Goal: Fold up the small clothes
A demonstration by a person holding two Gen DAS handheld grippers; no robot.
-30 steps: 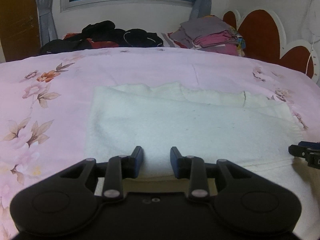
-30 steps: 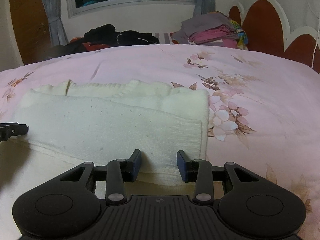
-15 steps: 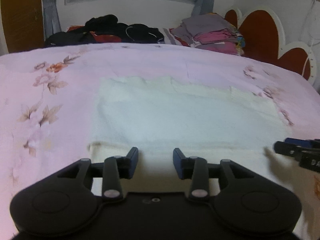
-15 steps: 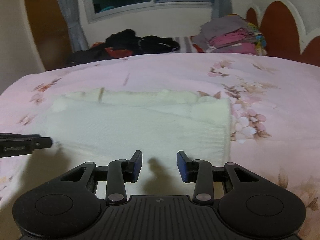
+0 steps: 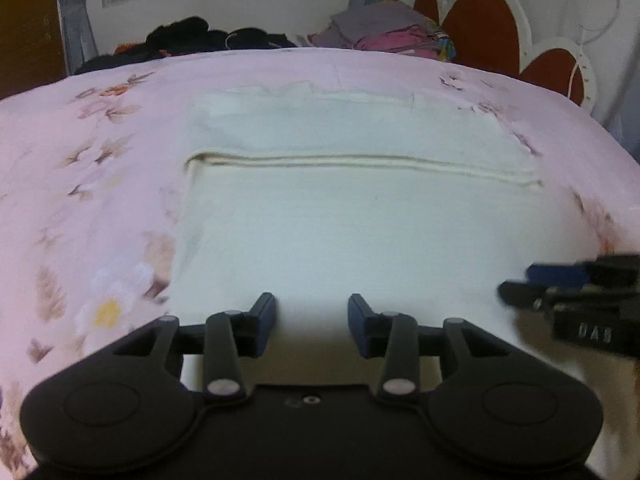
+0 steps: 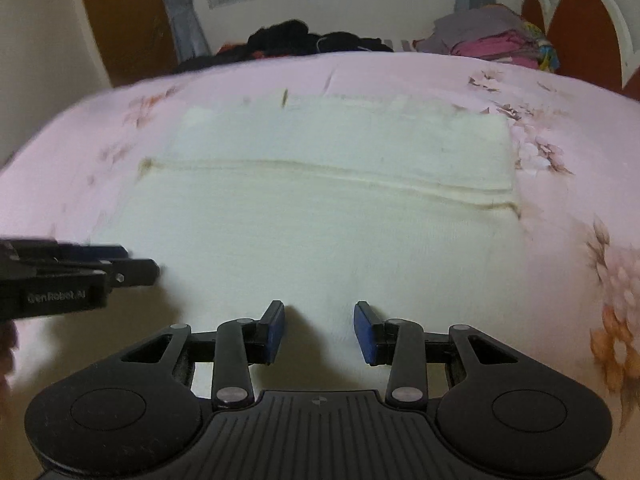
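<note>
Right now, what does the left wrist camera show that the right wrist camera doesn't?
Only the left wrist view shows the left gripper head-on, open, with the right gripper entering from the right edge. Only the right wrist view shows the right one head-on, open, and the brown door. Both share the white garment lying flat on the pink bedsheet, a hem line across it, and clothes piles behind.

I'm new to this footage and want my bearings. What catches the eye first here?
A cream cloth lies spread mid-bed on the pink floral sheet, with a long seam running across it. Both open grippers hover over its near edge, the left gripper beside the right gripper. Behind, by the window, sit a dark clothes heap and a folded stack.
</note>
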